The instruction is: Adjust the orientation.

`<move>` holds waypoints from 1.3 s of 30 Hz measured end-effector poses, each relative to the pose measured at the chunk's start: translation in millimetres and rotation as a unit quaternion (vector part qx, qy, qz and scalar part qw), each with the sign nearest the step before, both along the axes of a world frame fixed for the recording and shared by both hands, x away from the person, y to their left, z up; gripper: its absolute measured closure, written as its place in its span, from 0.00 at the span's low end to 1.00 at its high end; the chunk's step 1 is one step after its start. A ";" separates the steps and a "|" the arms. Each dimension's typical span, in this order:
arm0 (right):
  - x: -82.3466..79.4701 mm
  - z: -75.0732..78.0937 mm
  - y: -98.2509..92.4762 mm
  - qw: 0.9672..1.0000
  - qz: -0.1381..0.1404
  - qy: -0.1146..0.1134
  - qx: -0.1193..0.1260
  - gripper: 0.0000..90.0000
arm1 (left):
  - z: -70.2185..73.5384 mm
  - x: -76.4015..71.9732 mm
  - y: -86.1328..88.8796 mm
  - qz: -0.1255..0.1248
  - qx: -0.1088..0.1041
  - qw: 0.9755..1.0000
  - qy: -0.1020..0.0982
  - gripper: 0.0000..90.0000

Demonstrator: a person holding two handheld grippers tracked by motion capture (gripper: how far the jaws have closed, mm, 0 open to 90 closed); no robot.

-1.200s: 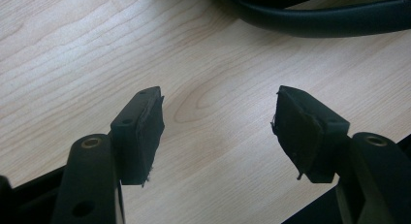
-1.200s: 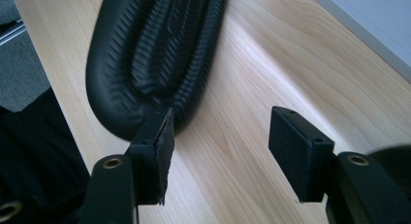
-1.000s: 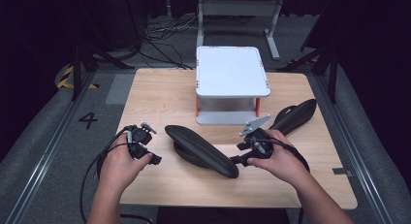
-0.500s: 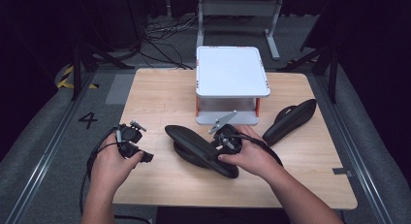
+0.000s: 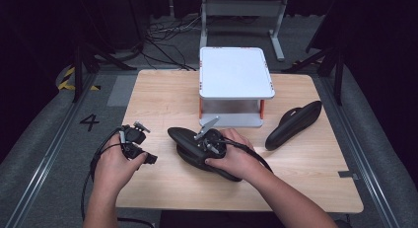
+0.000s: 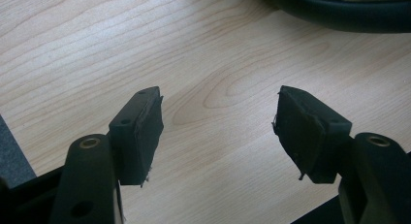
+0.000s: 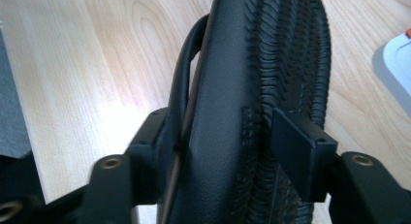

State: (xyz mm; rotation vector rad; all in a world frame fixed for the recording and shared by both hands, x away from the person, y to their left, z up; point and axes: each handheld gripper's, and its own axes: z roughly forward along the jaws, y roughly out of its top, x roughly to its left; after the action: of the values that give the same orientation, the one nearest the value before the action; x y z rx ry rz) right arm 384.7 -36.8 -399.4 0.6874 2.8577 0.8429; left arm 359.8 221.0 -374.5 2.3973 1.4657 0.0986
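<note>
Black sandal [image 5: 197,149] lies on its side at front-centre of the table [image 5: 162,99], just in front of the white stand. In the right gripper view the sandal [image 7: 232,112] shows its ribbed footbed and a strap loop, w/ the right gripper [image 7: 228,136] fingers [image 7: 295,136] set either side of it, one on the strap side, one on the footbed; they look clamped on it. High view: right gripper [image 5: 209,139] sits on top of the sandal, held in the right hand [image 5: 236,156].

Second black sandal [image 5: 293,124] lies well apart, at the right of the table, near the stand's right leg.

Left gripper [image 5: 133,144] is at the table's front-left edge in the left hand [image 5: 116,164]. Left gripper view: left gripper [image 6: 218,127] fingers [image 6: 140,132] wide apart over bare wood, nothing between them; sandal edge [image 6: 339,10] at top right.

White stand [image 5: 236,72]: flat white top, orange legs, grey base, at the back-centre of the table.

Table is light wood w/ visible grain. Around it grey floor, a "4" mark [image 5: 89,122] to the left, yellow-black tape [image 5: 66,77], cables [image 5: 167,35] and a grey metal frame [image 5: 241,8] behind; surroundings dark.
</note>
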 end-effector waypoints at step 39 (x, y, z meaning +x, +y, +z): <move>24.5 -7.8 -100.8 0.985 -0.173 0.011 0.005 0.72 | -7.8 13.6 -15.8 -0.029 0.010 0.999 0.010 0.39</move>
State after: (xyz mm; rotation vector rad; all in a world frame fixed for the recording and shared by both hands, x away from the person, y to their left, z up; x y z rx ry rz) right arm 409.3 -137.6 -407.2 1.1560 2.6344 0.7985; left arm 373.4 205.2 -382.3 2.4605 1.4098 0.0753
